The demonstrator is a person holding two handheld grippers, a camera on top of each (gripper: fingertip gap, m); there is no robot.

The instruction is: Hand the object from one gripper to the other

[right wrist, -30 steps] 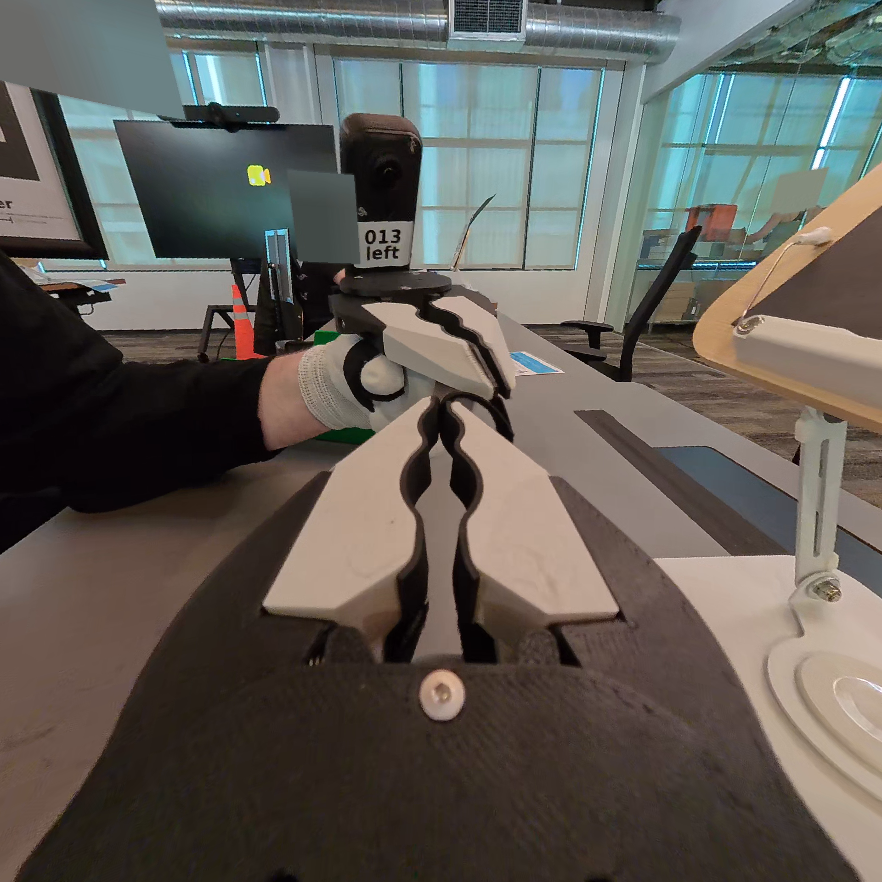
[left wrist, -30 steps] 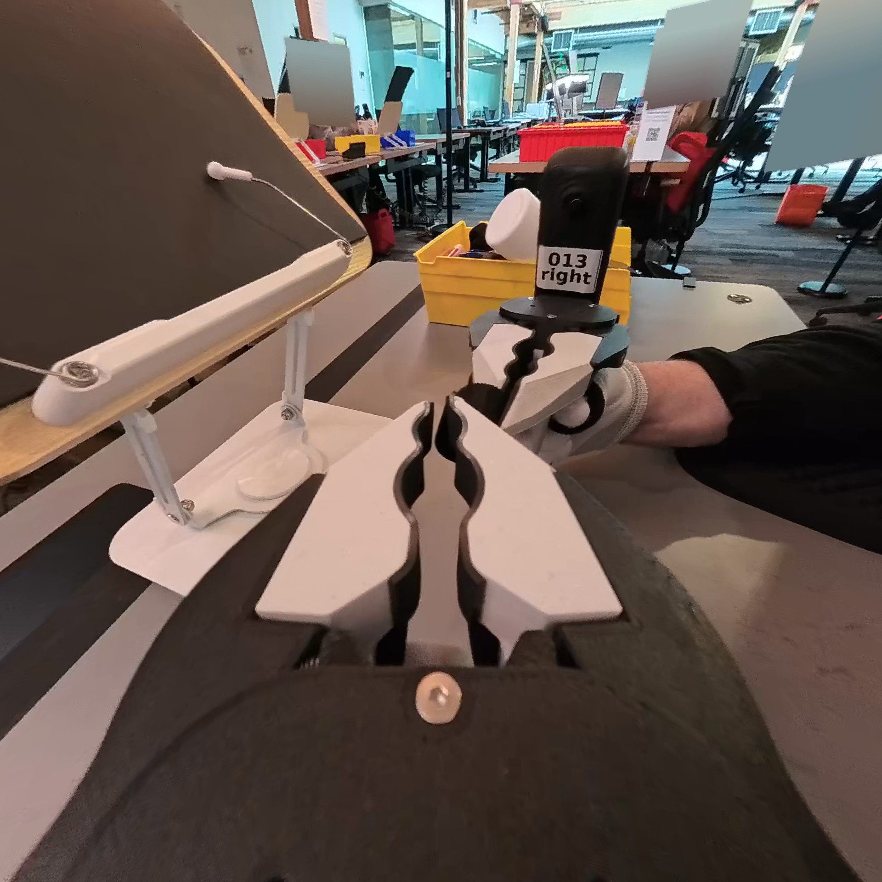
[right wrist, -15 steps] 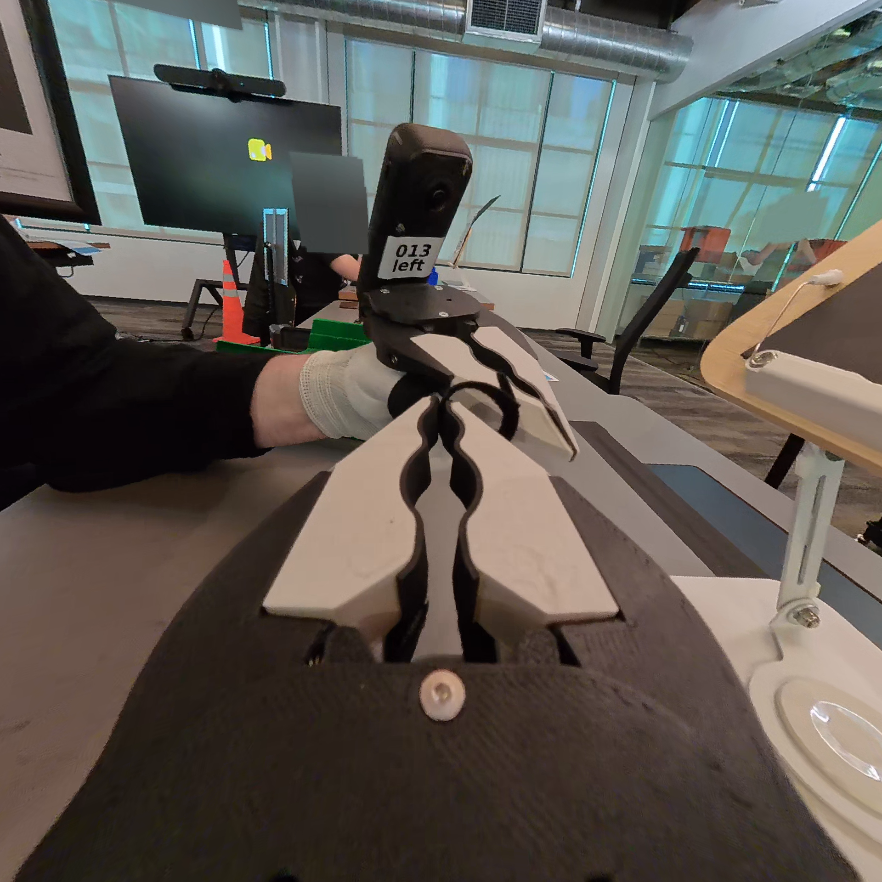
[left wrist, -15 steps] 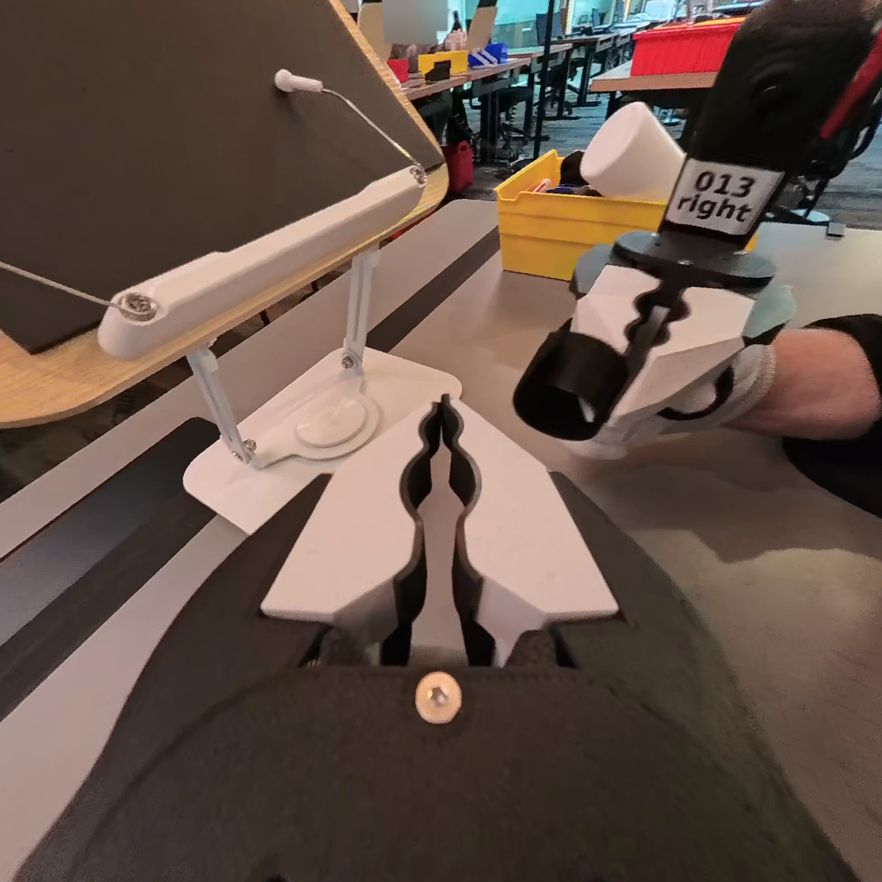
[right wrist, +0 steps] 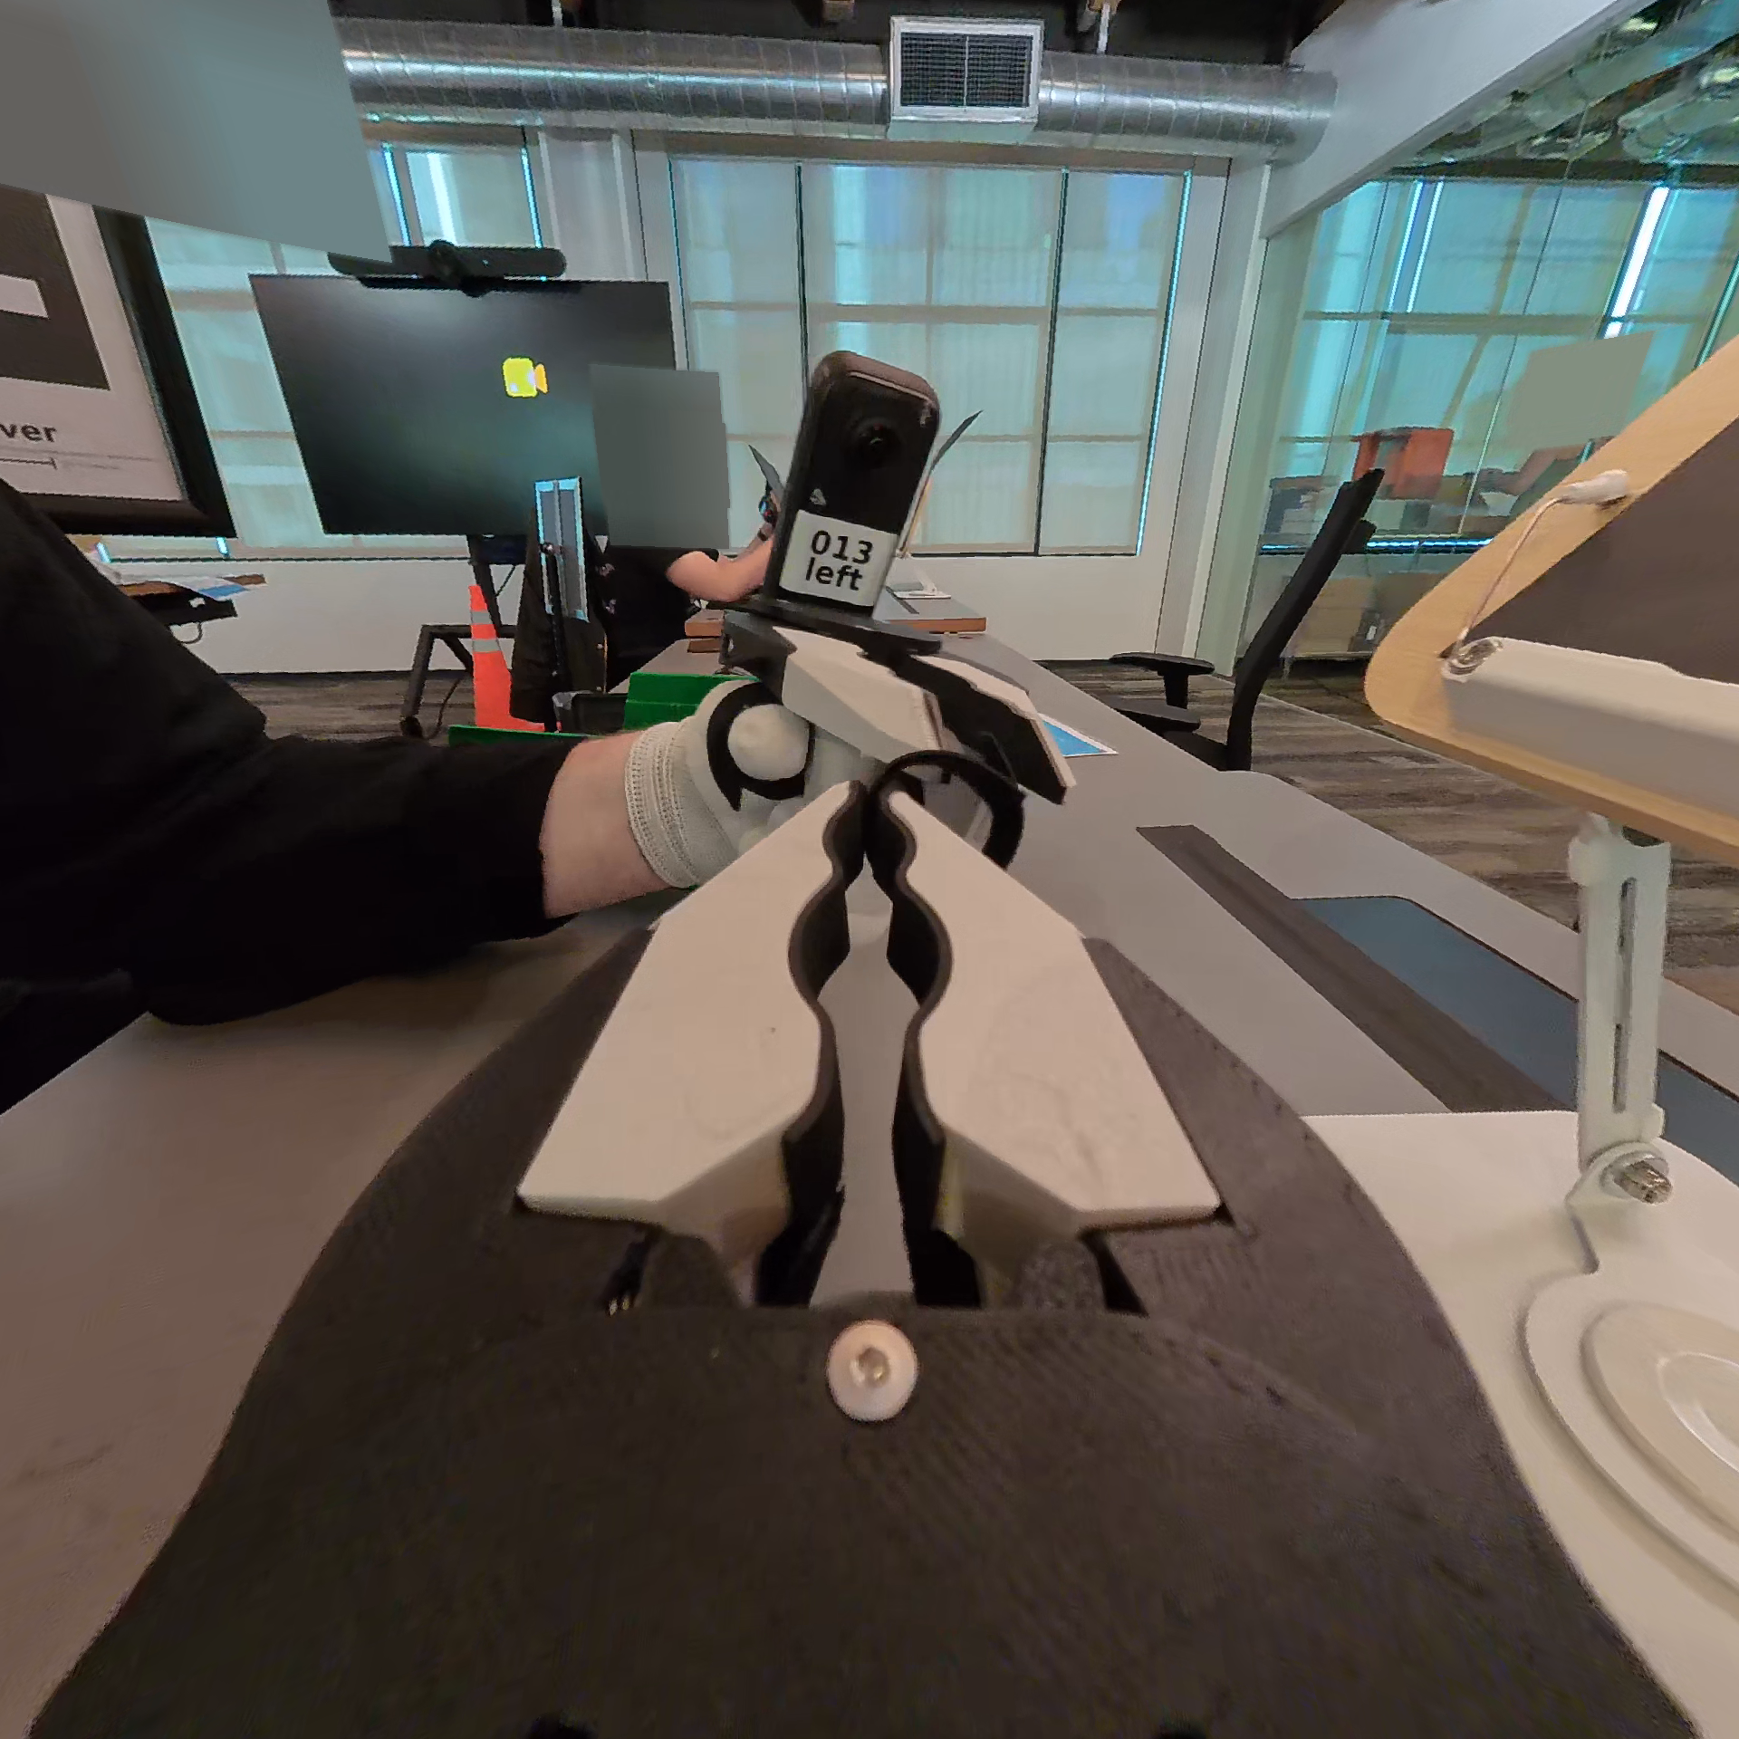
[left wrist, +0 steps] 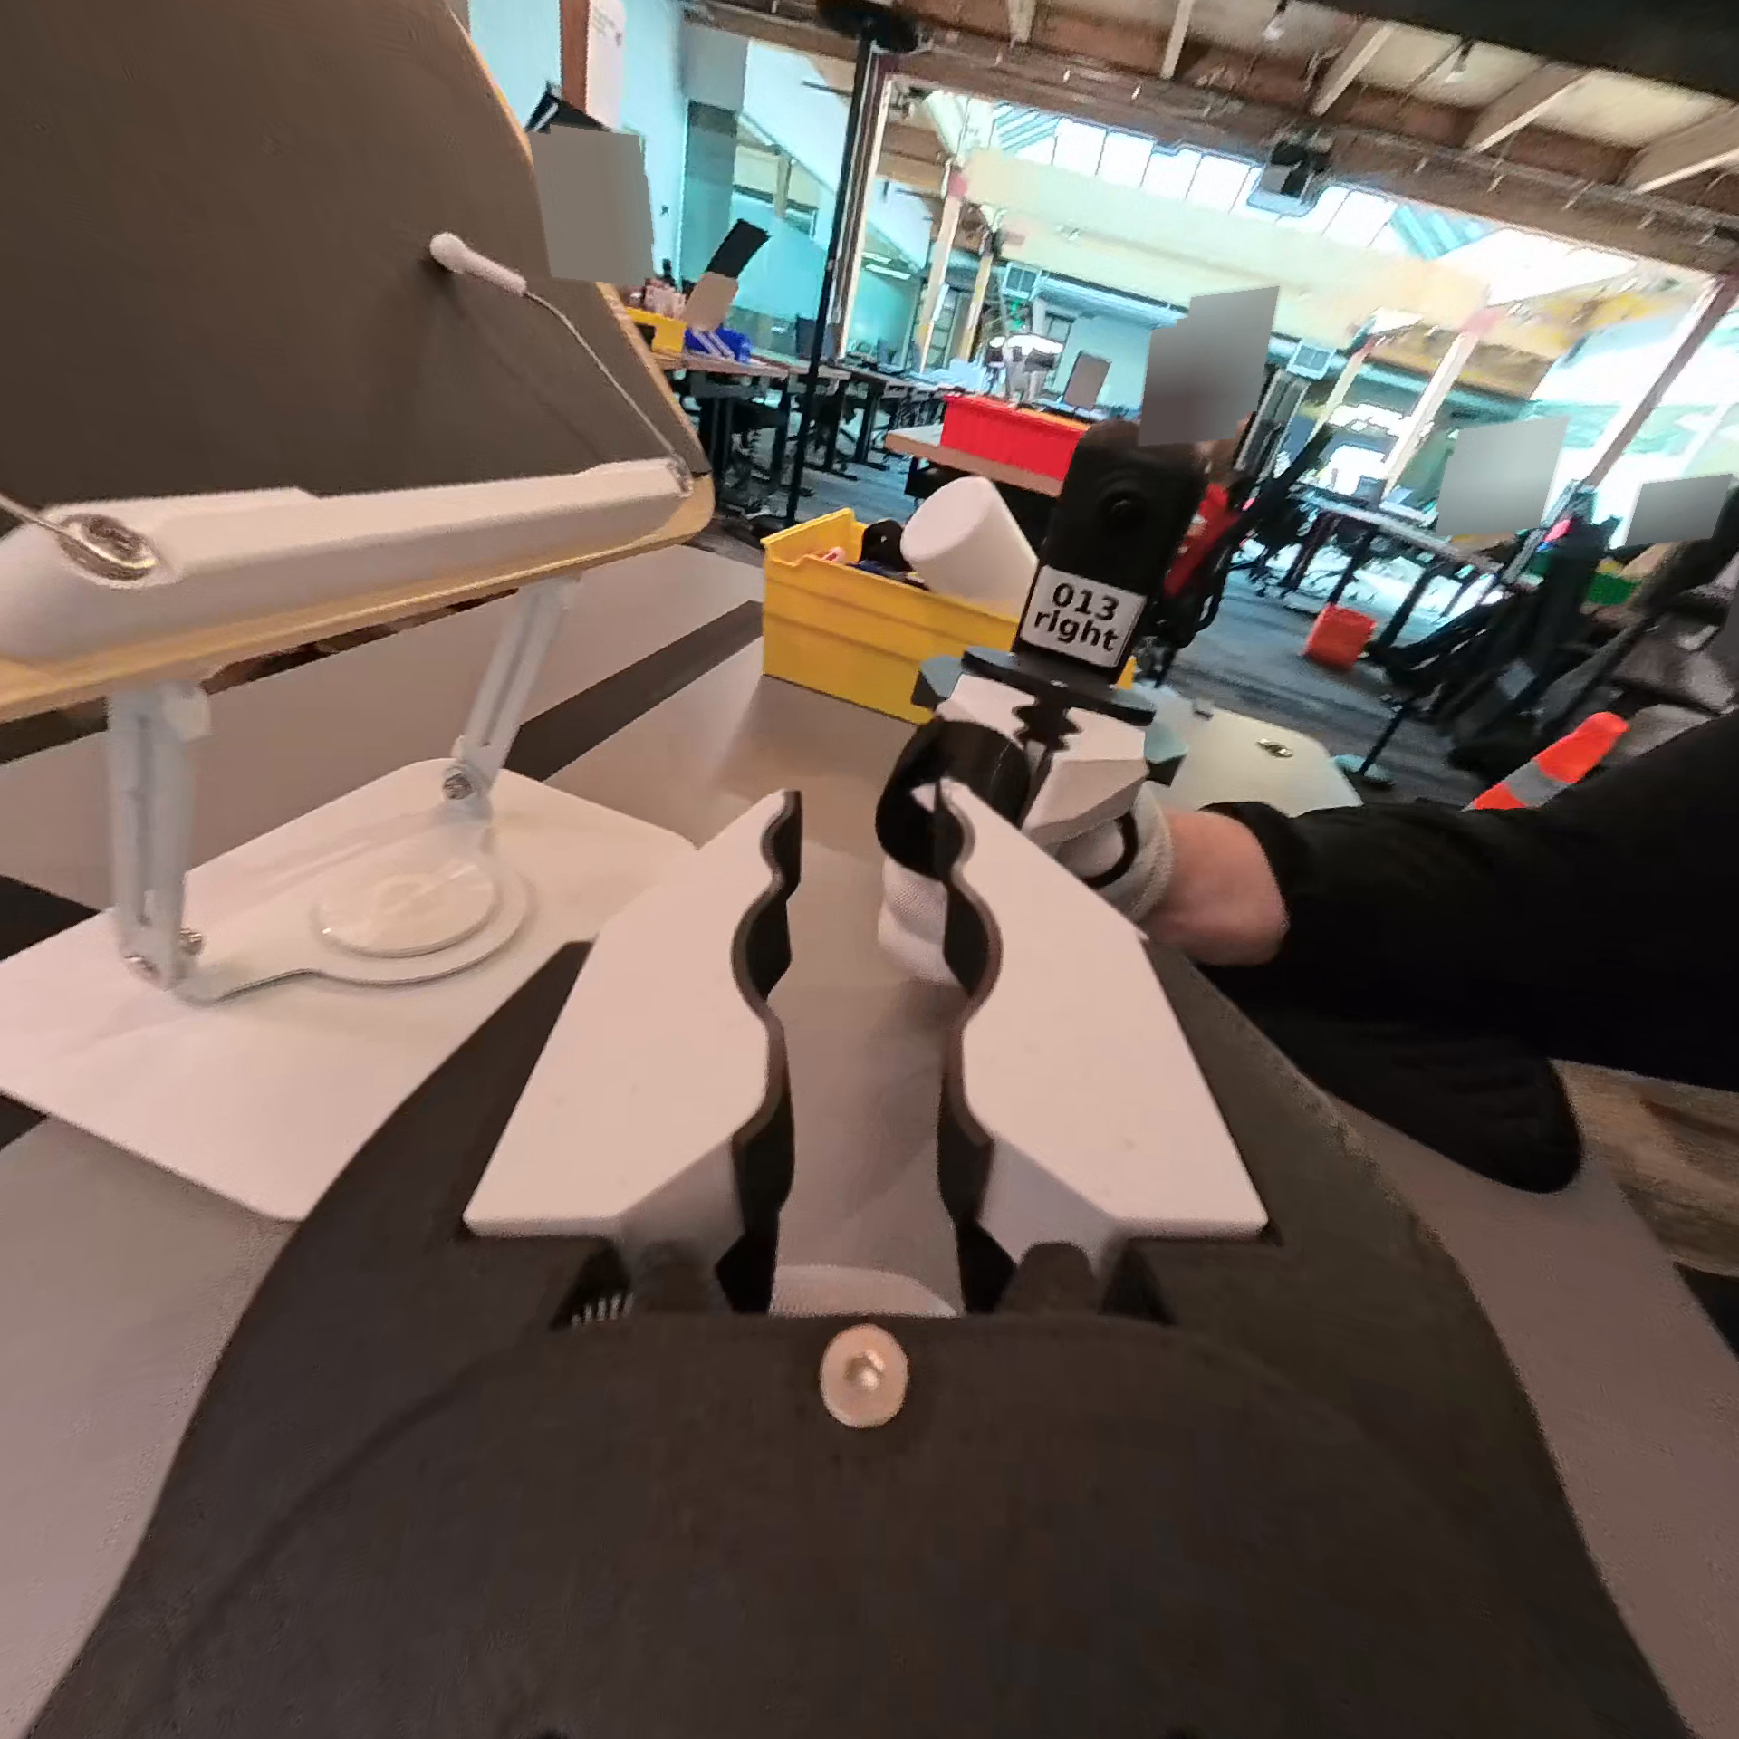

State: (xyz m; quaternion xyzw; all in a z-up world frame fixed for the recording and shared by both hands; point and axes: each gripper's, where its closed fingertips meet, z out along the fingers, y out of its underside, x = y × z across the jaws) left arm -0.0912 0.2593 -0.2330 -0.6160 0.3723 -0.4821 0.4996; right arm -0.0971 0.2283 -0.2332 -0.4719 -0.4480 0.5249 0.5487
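The object is a short black ring [right wrist: 999,800]. My right gripper [right wrist: 870,798] is shut on its near rim and holds it above the grey table [right wrist: 235,1176]. In the left wrist view the ring [left wrist: 979,764] hangs from the right gripper [left wrist: 1028,786] just ahead. My left gripper [left wrist: 870,809] is open and empty. The ring's edge sits at its right fingertip [left wrist: 955,809], partly between the jaws. In the right wrist view the left gripper [right wrist: 988,753] is just behind the ring, jaws apart.
A white stand [left wrist: 311,903] with a tilted wooden board [left wrist: 282,282] stands on the left; it also shows in the right wrist view [right wrist: 1619,988]. A yellow bin [left wrist: 847,612] with a white cup sits behind. A person's sleeves [left wrist: 1506,903] reach across the table. My two grippers' fingertips are within a few centimetres of each other.
My left gripper has gone from shut to open and has come back to the ring. The right gripper stays shut on the ring and has levelled out.
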